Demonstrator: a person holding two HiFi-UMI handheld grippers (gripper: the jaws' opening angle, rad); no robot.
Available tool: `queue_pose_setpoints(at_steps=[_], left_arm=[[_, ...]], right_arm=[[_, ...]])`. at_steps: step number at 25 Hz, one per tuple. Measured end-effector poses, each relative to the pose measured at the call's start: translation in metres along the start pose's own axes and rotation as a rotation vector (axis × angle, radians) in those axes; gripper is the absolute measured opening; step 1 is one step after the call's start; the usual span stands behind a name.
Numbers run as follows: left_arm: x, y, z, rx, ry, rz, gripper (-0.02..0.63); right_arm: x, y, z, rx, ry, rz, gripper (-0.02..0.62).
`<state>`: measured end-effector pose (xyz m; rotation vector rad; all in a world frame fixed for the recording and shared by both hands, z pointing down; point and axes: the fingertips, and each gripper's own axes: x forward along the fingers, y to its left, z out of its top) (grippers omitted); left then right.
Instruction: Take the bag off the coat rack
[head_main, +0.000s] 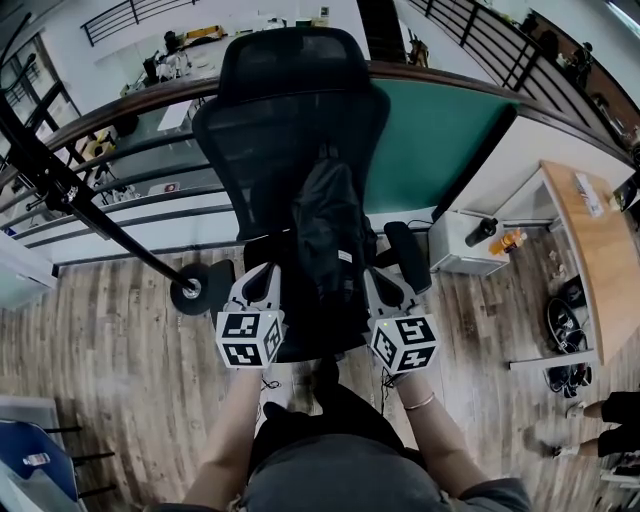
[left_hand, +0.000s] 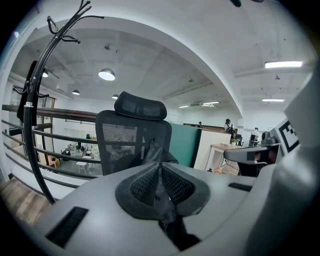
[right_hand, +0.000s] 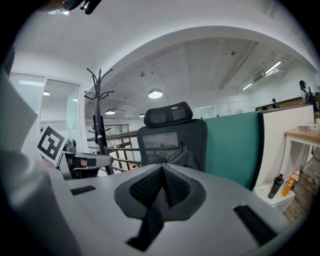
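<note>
Office chair (head_main: 290, 110) behind; bag (head_main: 328, 225) upright, long axis vertical; left gripper (head_main: 268, 278), right gripper (head_main: 374, 280) fingers (right_hand: 145, 187) clamped on it.

Item one: the bag (head_main: 328, 225) is showing as black, soft and crumpled, and is standing tall at centre frame in the head view. It is sitting over the seat of a black mesh chair (head_main: 290, 110), against the backrest. Its fabric is running into the closed jaws of the left gripper (left_hand: 161, 167) and the right gripper (right_hand: 162, 170).

Item two: the coat rack (head_main: 100, 222) is showing as a thin black pole. It is slanting from the upper left of the head view down to a round base on the wood floor at left centre. Curved hooks are branching from its top in both gripper views. It is standing well apart from the bag.
</note>
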<state>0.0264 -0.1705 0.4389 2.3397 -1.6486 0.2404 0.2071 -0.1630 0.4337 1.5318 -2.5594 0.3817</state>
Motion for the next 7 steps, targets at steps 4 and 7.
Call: queue_pose_setpoints(at_steps=[4, 7], left_arm=[[0.0028, -0.0024, -0.0003, -0.005, -0.001, -0.002, 0.035], [0.0056, -0.0044, -0.0003, -0.012, -0.003, -0.001, 0.035]], right_arm=[[0.0014, -0.0033, -0.0011, -0.004, 0.004, 0.001, 0.002], [0.003, -0.0063, -0.0006, -0.009, 0.005, 0.004, 0.002]])
